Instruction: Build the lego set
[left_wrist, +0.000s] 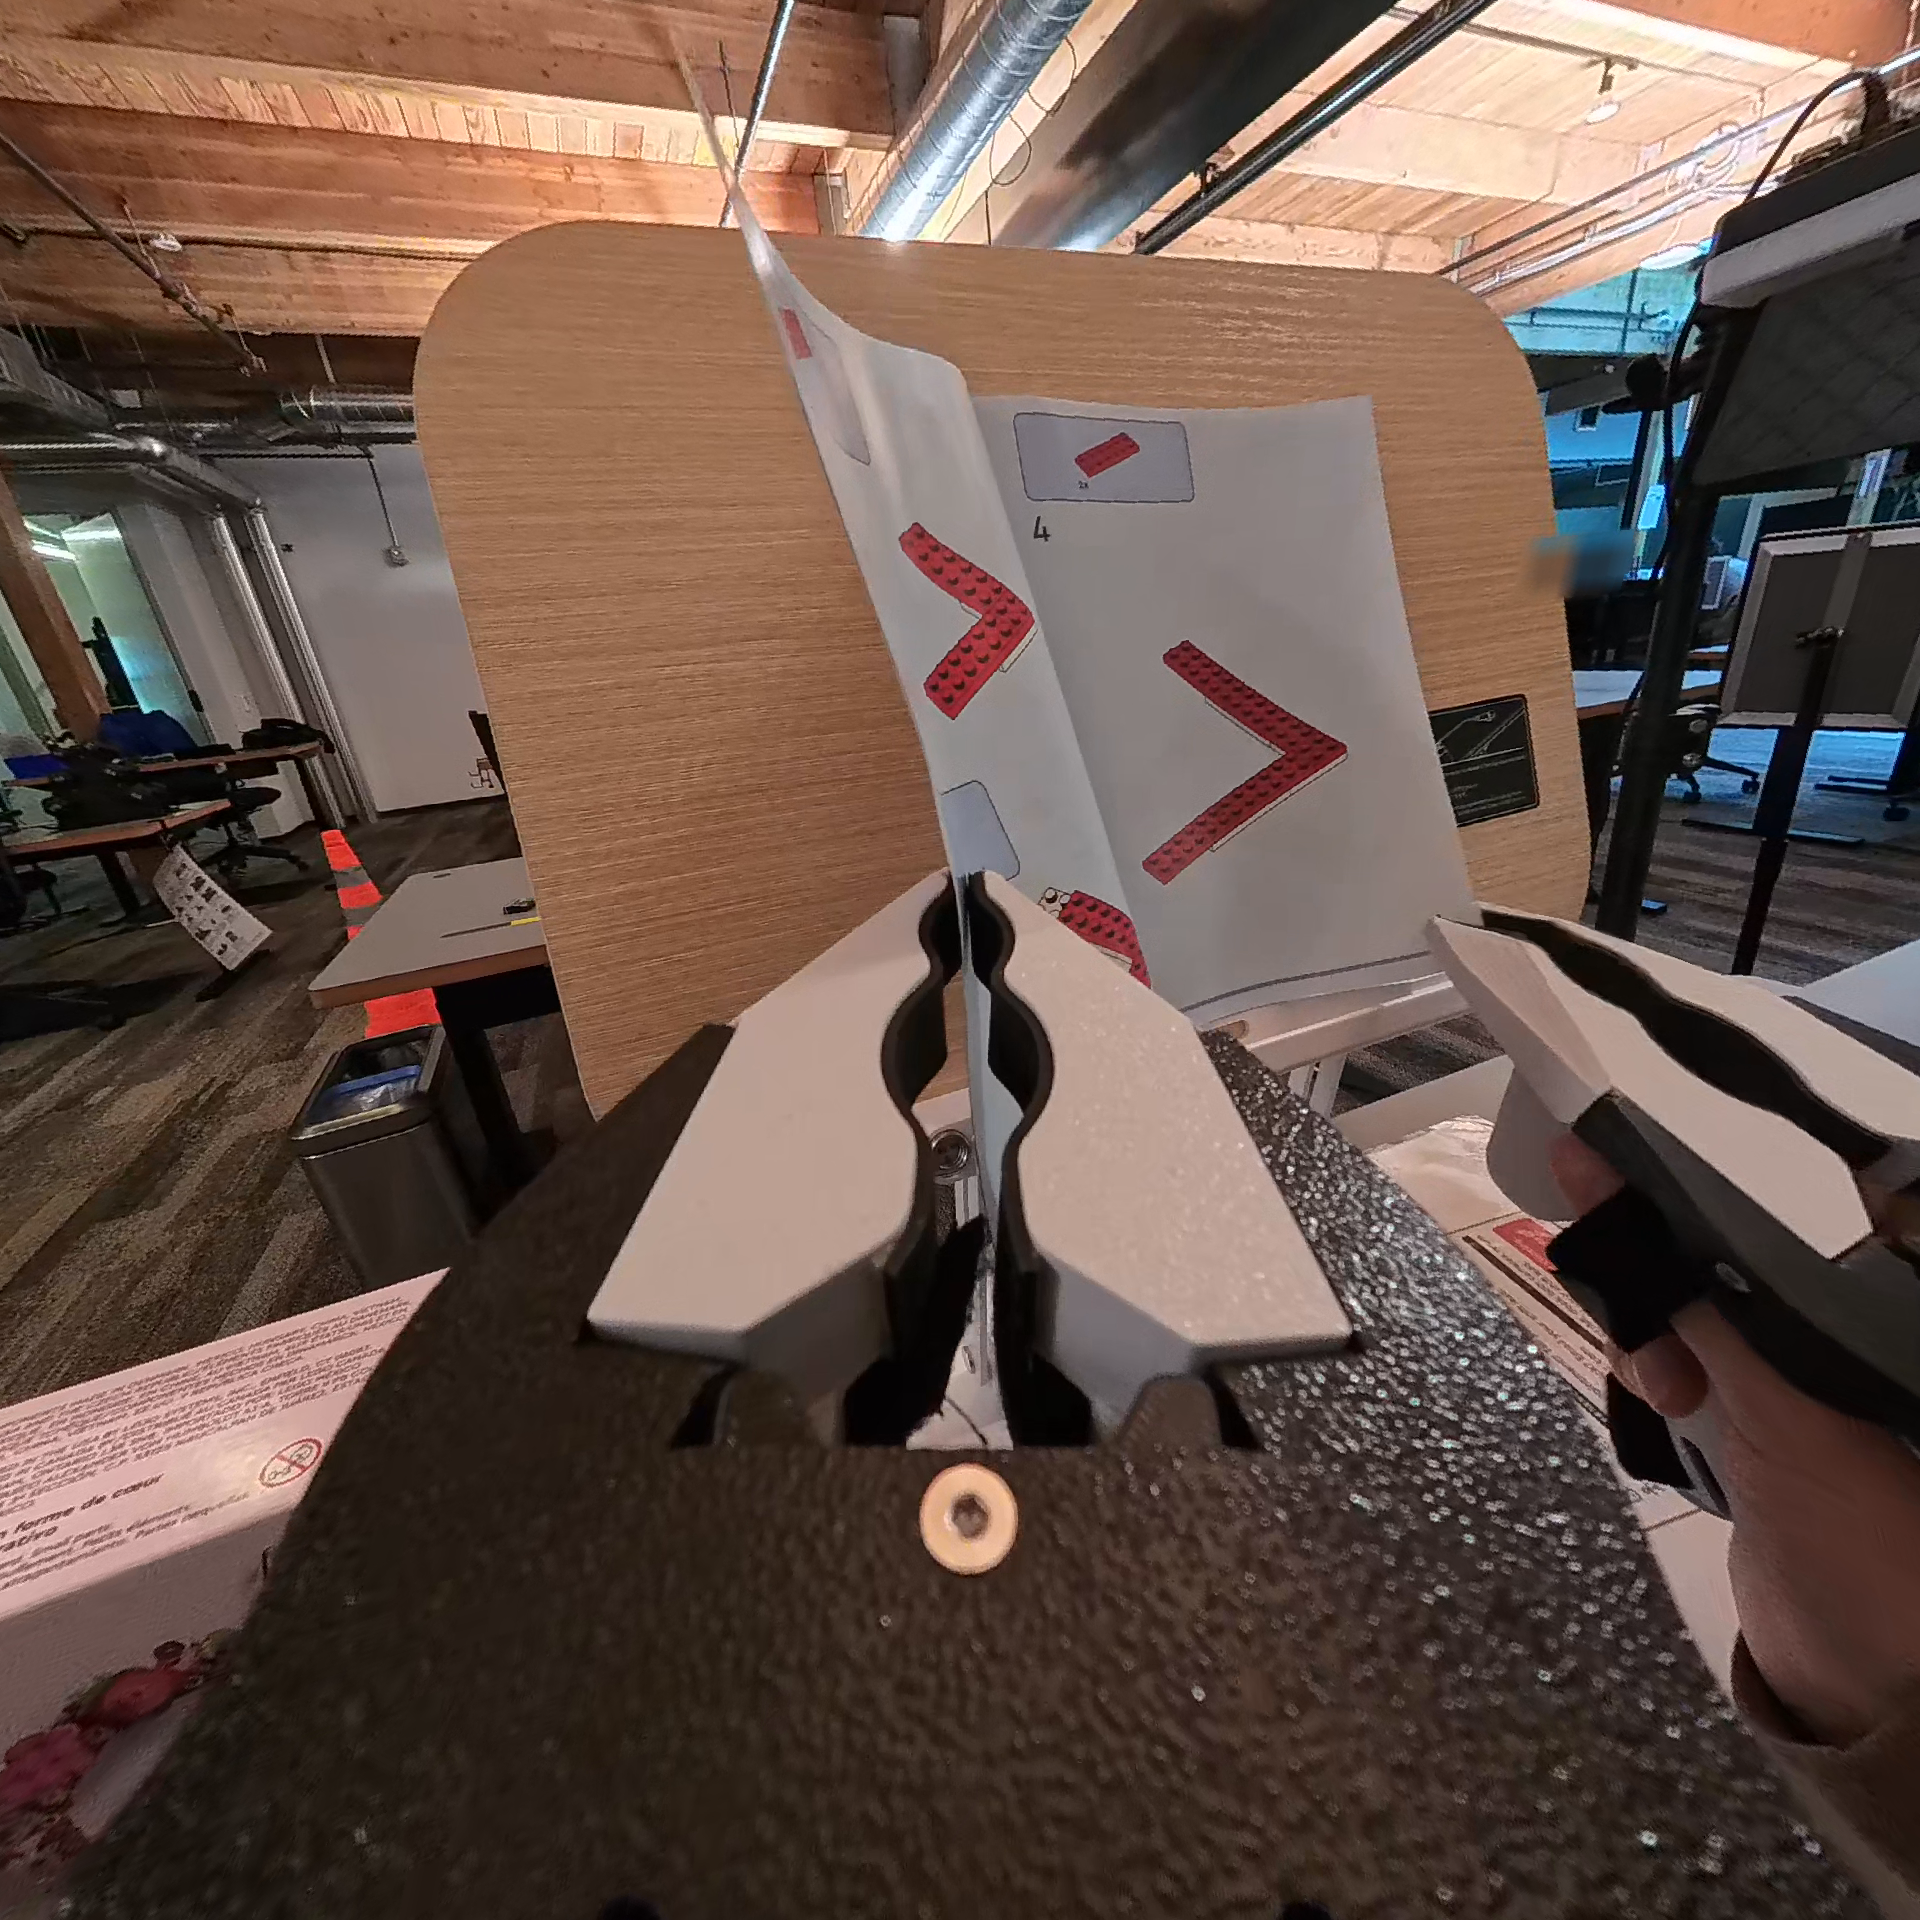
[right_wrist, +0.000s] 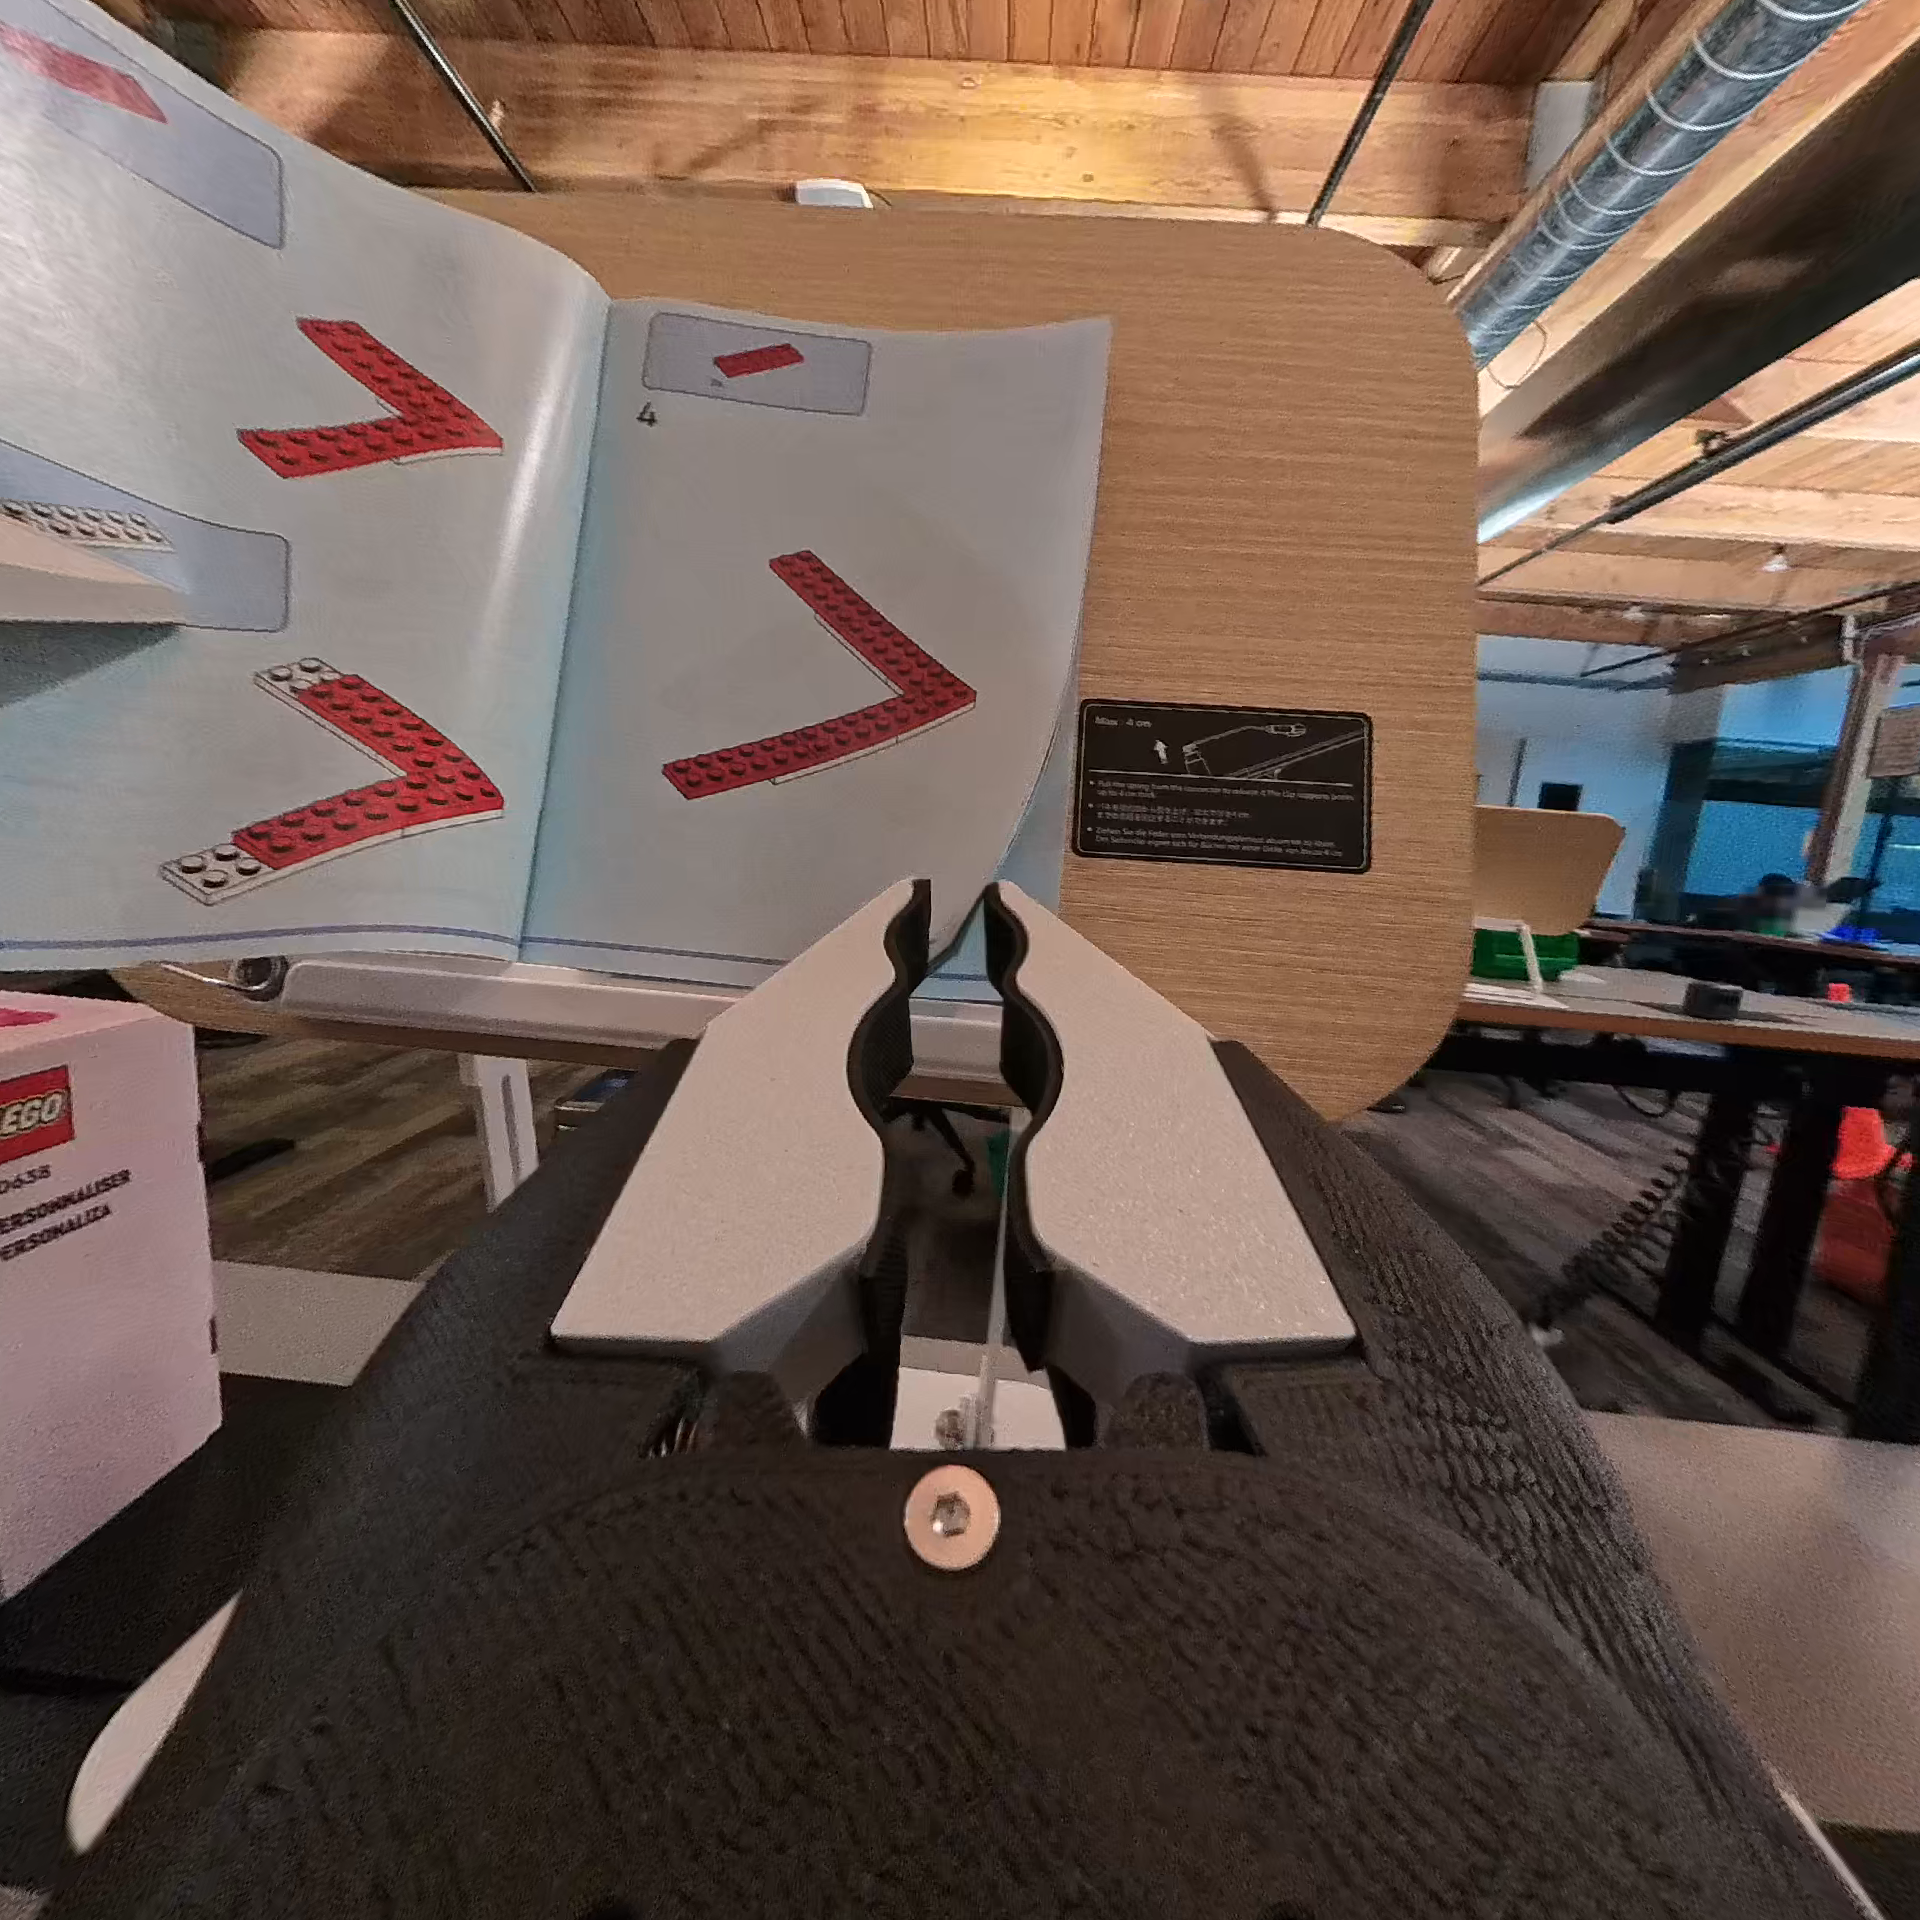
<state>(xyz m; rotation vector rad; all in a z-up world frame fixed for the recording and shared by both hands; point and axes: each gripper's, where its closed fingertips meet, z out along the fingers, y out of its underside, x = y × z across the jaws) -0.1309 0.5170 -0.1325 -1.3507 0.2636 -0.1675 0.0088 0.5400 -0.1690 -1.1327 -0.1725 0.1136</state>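
An instruction booklet (left_wrist: 1247, 644) stands open against a wooden board (left_wrist: 675, 623); its pages show red plates in a V shape. My left gripper (left_wrist: 966, 883) is shut on the bottom edge of one page (left_wrist: 883, 499), which stands edge-on and curls upward. My right gripper (right_wrist: 956, 894) has only a narrow gap between its jaws. The lower right corner of the right-hand page (right_wrist: 810, 623) lies in that gap against the right pad. The right gripper also shows in the left wrist view (left_wrist: 1465, 925), held by a hand (left_wrist: 1766, 1507). No loose bricks are in view.
A white Lego box (right_wrist: 94, 1247) stands at the left, also in the left wrist view (left_wrist: 156, 1455). The wooden board (right_wrist: 1299, 468) bears a black label (right_wrist: 1221, 790). A metal bin (left_wrist: 384, 1143) stands on the floor at left. Desks and chairs fill the room behind. The grippers' ends are close to 15 cm from one another.
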